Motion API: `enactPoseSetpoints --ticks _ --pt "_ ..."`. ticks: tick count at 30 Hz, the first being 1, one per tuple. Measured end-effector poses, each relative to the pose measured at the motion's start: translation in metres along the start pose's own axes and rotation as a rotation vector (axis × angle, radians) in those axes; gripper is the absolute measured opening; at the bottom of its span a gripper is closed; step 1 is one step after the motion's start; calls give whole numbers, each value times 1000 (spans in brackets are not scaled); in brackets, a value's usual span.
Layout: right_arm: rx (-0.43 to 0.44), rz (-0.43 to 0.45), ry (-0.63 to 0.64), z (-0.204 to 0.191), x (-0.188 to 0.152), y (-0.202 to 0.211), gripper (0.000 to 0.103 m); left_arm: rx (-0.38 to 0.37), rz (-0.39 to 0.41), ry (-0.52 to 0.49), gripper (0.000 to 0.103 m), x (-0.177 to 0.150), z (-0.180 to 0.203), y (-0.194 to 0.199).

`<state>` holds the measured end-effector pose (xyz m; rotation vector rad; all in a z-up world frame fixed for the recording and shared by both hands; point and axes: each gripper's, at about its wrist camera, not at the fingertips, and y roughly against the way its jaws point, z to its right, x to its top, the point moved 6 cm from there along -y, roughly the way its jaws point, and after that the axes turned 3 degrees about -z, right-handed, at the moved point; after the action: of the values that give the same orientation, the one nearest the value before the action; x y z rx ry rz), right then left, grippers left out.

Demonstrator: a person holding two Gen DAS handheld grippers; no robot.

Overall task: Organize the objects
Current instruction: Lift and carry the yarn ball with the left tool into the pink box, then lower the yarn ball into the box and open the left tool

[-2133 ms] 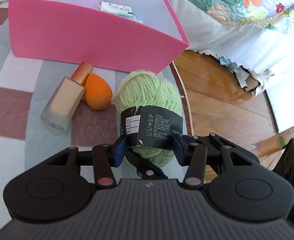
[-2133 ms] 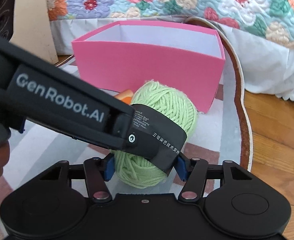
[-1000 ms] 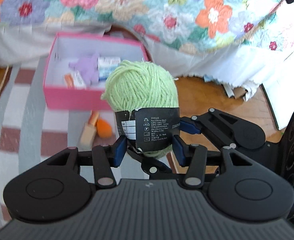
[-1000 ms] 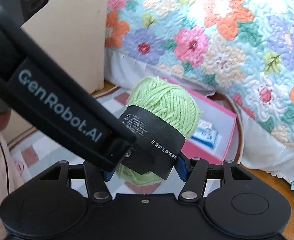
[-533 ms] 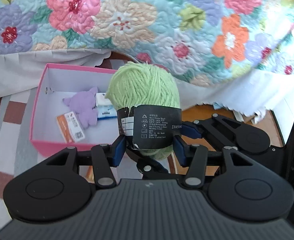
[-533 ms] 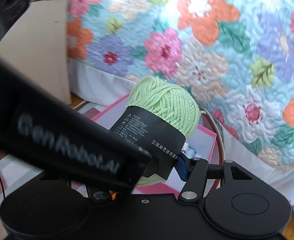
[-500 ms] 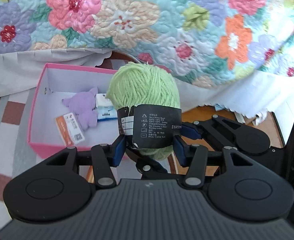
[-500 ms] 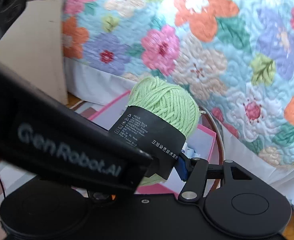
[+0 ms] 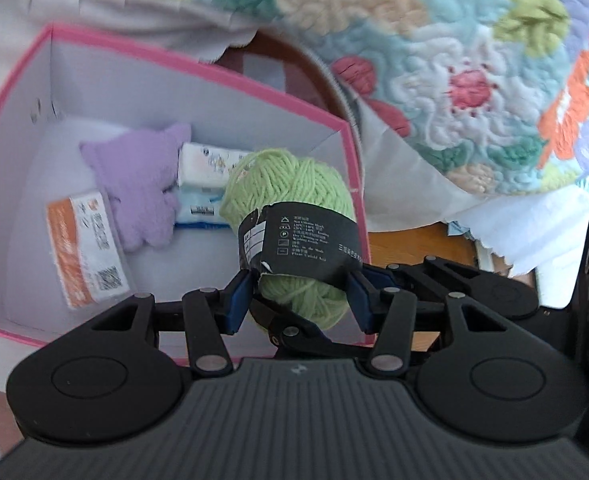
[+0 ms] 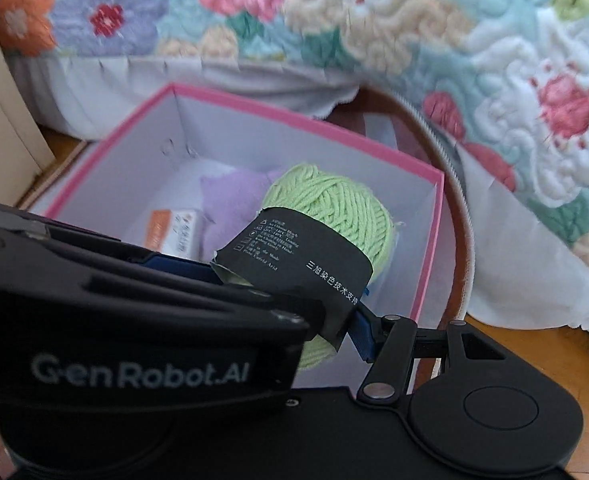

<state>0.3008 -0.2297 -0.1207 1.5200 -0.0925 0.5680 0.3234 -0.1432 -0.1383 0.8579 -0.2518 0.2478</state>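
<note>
Both claws, left claw (image 9: pixel 294 300) and right claw (image 10: pixel 334 312), clench one green yarn ball (image 9: pixel 290 196) over the pink box (image 9: pixel 198 62). Inside already lie a purple plush (image 9: pixel 138 184), packets and an orange-labelled sachet (image 9: pixel 82 252). Releasing the yarn remains.

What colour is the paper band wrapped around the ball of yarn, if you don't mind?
Black with white print; the band around the green yarn shows best in the left wrist view.

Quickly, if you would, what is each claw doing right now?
Left claw: closed on the green yarn ball.
Right claw: closed on the same yarn ball.
</note>
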Motion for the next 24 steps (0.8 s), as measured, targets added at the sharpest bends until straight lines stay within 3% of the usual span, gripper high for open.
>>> enactPoseSetpoints --ticks 5,11,15,19,24 --pt "6 -17 18 3 -3 -17 64 -74 -21 89 49 -3 -25 -13" --pt "-5 -30 -3 12 -8 -27 69 -93 -50 69 47 -2 -26 -31" --pt "-28 39 51 14 -13 -8 76 -73 -49 60 46 -2 -26 -31" --pt "36 102 94 11 -19 7 75 -107 -64 0 46 -6 -9 -29" --pt "85 91 18 18 -22 -5 48 -3 -37 -3 36 -3 -12 -41"
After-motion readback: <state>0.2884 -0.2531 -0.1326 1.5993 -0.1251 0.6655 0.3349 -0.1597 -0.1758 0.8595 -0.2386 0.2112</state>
